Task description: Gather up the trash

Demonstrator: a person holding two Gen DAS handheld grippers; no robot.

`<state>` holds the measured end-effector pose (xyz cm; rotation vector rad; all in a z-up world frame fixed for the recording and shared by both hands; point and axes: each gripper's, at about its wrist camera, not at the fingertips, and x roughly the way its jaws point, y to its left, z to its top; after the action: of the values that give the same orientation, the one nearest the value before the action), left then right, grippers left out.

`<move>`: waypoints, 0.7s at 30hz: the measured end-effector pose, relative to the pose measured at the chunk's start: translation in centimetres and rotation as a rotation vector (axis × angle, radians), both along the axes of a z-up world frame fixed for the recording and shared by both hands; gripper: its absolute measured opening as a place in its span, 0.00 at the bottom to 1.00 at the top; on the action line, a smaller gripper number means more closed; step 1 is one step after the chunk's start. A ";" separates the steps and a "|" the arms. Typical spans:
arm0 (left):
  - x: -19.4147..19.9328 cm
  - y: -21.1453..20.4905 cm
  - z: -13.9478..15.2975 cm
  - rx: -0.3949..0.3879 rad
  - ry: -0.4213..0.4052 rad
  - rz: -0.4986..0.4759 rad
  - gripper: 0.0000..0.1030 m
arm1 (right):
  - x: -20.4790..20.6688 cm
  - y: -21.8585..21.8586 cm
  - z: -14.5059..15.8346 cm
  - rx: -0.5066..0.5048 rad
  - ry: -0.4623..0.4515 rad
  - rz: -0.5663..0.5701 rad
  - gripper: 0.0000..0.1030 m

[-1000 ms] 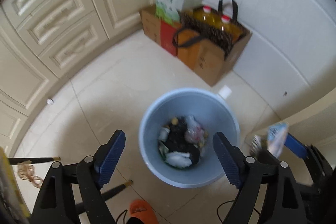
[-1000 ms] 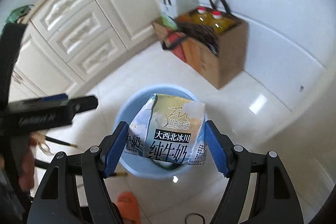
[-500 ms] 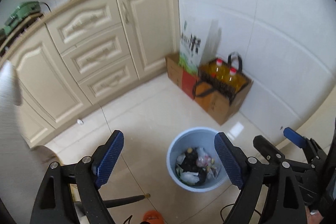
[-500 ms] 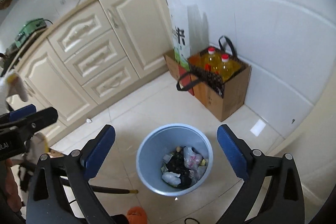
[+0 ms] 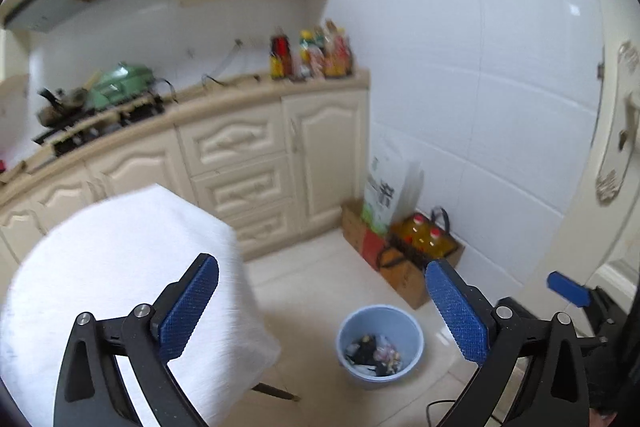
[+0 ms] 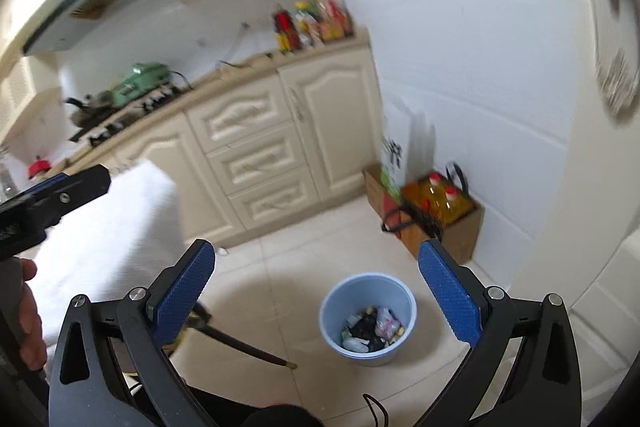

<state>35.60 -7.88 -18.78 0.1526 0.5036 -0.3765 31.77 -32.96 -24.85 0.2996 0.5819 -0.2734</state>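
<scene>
From the left wrist view, the left gripper point(image 5: 322, 307) tilts downward over the kitchen floor, its jaws opening wide with nothing between the blue pads. Below and ahead, on the tiles, stands the blue bin point(image 5: 379, 343), holding mixed trash point(image 5: 374, 349). A table under a white cloth point(image 5: 120, 275) lies behind the left finger. At the right edge, part of the right gripper point(image 5: 568, 289) shows, close alongside.

From the right wrist view, the right gripper point(image 6: 316, 293) also points down at a slant, jaws opening wide and empty. The bin point(image 6: 368, 319) sits on the floor between the two fingers, well below them, trash point(image 6: 372, 329) inside. At the left edge, a hand point(image 6: 30, 315) grips the handle of the left gripper point(image 6: 56, 195), which reaches over the cloth point(image 6: 108, 227). A cardboard box point(image 6: 460, 231) of oil bottles stands against the tiled wall.
</scene>
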 end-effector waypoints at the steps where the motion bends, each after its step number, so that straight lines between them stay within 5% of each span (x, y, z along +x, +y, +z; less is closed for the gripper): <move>1: -2.1 1.3 1.0 -0.005 -0.023 0.013 0.99 | -0.9 1.0 1.4 -0.011 -0.022 0.009 1.00; 11: -21.0 8.3 5.8 -0.033 -0.142 0.123 0.99 | -7.1 9.4 11.2 -0.084 -0.177 0.138 1.00; 21: -32.3 10.5 9.0 -0.059 -0.208 0.209 0.99 | -10.0 14.8 15.5 -0.117 -0.247 0.230 1.00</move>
<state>3.31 2.64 -9.74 0.0796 0.2989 -0.1683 21.80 -18.16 -9.31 0.1481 0.3504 -0.0461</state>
